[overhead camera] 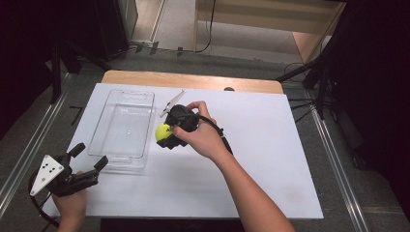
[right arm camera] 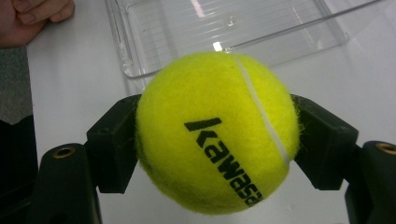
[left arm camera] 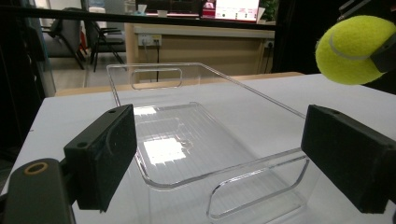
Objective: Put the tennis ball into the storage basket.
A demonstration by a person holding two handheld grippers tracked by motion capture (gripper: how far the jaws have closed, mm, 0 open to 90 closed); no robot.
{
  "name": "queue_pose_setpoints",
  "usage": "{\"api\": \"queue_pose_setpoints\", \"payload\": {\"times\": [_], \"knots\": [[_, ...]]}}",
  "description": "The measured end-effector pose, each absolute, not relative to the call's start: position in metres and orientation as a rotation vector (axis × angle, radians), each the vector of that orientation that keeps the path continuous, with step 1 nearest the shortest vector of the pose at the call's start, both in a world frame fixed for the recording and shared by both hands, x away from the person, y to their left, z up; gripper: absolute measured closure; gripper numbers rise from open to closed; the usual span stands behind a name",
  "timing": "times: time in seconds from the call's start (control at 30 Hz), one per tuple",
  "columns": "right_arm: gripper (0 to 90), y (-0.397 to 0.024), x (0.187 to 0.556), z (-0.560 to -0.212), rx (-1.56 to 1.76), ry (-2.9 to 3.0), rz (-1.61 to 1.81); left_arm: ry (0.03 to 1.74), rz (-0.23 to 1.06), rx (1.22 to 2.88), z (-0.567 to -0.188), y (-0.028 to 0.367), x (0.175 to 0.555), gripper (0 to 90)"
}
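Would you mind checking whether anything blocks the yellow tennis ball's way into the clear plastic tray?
Nothing visible does: the yellow tennis ball, clamped in the right gripper, hangs just beside the clear plastic tray, which is open-topped and empty.

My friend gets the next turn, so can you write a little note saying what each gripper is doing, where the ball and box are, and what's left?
Right gripper: shut on the tennis ball, held above the white table, just right of the clear box.
Left gripper: open, holding nothing, at the box's near end.
Done: ball picked up.
Left: the box has nothing in it yet; probably carry the ball over the box and let go.
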State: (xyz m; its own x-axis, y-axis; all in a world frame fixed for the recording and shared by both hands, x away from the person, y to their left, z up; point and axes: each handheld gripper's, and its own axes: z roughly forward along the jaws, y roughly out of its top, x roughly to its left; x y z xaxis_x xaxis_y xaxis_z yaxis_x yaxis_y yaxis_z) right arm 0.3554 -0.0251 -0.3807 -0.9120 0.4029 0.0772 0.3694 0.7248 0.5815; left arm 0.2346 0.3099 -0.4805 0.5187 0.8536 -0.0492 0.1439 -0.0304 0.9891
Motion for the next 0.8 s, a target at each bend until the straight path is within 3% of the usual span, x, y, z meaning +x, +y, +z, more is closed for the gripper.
{"api": "queue_pose_setpoints", "payload": {"times": [0.8], "knots": [[23.5,0.018,0.361,-0.378,0.561,2.906,0.940,0.892,0.710,1.516,-0.480,0.310,0.235,11.0]]}}
